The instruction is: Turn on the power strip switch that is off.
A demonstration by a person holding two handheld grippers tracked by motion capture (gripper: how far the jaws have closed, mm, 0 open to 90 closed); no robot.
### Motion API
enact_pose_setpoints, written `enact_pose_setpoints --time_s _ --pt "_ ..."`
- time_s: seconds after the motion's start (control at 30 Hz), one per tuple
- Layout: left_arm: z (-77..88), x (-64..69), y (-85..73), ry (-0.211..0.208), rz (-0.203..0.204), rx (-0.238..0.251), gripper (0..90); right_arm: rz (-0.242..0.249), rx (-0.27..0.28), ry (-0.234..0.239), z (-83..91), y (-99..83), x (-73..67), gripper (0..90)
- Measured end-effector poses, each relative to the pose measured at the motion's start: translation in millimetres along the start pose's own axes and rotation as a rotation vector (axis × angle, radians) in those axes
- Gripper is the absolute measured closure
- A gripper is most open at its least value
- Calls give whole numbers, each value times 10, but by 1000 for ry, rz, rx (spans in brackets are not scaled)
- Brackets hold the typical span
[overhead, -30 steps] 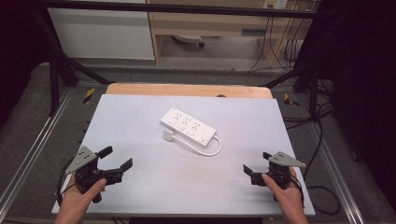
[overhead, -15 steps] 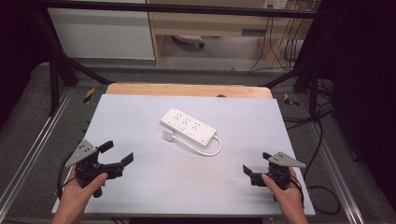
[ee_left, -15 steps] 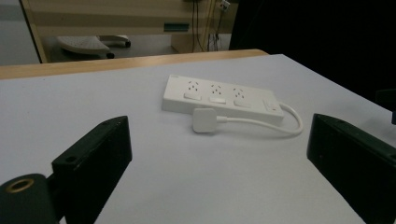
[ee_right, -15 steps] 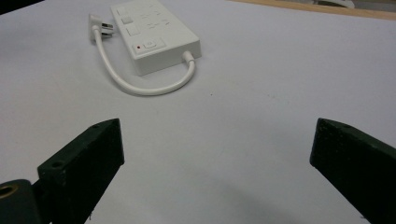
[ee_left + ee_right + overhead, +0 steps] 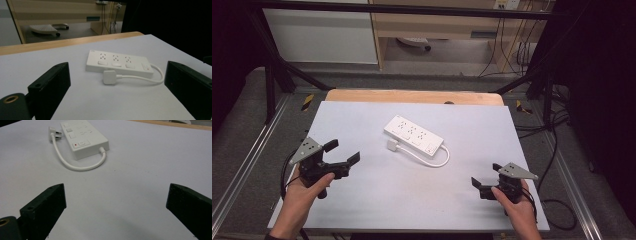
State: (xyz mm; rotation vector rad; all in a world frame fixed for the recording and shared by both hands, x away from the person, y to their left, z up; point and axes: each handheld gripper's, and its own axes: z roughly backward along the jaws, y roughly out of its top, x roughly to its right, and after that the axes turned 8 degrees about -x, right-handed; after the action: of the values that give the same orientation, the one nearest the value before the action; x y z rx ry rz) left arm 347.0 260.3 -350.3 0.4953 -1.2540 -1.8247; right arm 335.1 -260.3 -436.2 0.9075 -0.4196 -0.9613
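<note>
- White power strip (image 5: 414, 135) lies mid-table (image 5: 362, 210), its plug (image 5: 392, 145) just beside it
- Left gripper (image 5: 343, 154) spread wide, holding nothing
- Right gripper (image 5: 486, 176) also wide, well apart from the strip

Pale wooden cabinet (image 5: 447, 22) and white panel (image 5: 319, 35) beyond the table, cables (image 5: 512, 50) over grey floor (image 5: 422, 62).

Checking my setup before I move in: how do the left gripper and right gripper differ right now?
The left gripper sits near the table's left edge, farther forward than the right gripper, which is lower at the right edge. The left gripper faces the power strip's long switch side; the right gripper faces its cable end. Both are open, holding nothing.
</note>
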Motion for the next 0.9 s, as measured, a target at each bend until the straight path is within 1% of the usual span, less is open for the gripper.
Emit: enact_pose_setpoints --time_s 0.07,0.1,0.13,0.17,0.2,0.23,0.27,0.37,0.4,0.43,0.47,0.5,0.53,0.57,0.6,0.7,0.9 --pt "-15 2 25 1 -6 0 64 2 0 0 0 1 -1 32" --pt "-51 13 72 0 -10 0 64 1 0 0 0 1 -2 32" --pt "-51 13 72 0 -10 0 64 1 1 0 0 2 -2 32" --pt "-91 26 115 1 -22 -5 64 0 1 1 1 2 -1 32" --pt "-91 26 115 1 -22 -5 64 0 1 1 1 2 -1 32" --pt "-135 44 153 -2 -29 -8 64 0 1 0 1 2 -2 32" --pt "-135 44 153 -2 -29 -8 64 0 1 1 2 2 -3 32" --pt "-221 73 227 -5 -39 -10 64 3 3 3 3 4 -5 32" --pt "-221 73 227 -5 -39 -10 64 5 4 2 3 5 -6 32" --pt "-266 84 264 -7 -43 -12 64 5 4 3 3 6 -7 32" --pt "-266 84 264 -7 -43 -12 64 5 4 3 3 6 -7 32" --pt "-311 97 299 -7 -49 -16 64 6 4 4 2 7 -8 32" --pt "-311 97 299 -7 -49 -16 64 6 5 4 2 8 -9 32" --pt "-355 111 332 -9 -58 -21 64 6 4 5 1 8 -10 32" --pt "-355 111 332 -9 -58 -21 64 6 4 5 1 8 -12 32" --pt "-436 137 388 -9 -69 -24 65 4 1 10 0 10 -18 32" --pt "-531 140 442 -6 -66 -20 67 5 2 12 0 11 -21 32"
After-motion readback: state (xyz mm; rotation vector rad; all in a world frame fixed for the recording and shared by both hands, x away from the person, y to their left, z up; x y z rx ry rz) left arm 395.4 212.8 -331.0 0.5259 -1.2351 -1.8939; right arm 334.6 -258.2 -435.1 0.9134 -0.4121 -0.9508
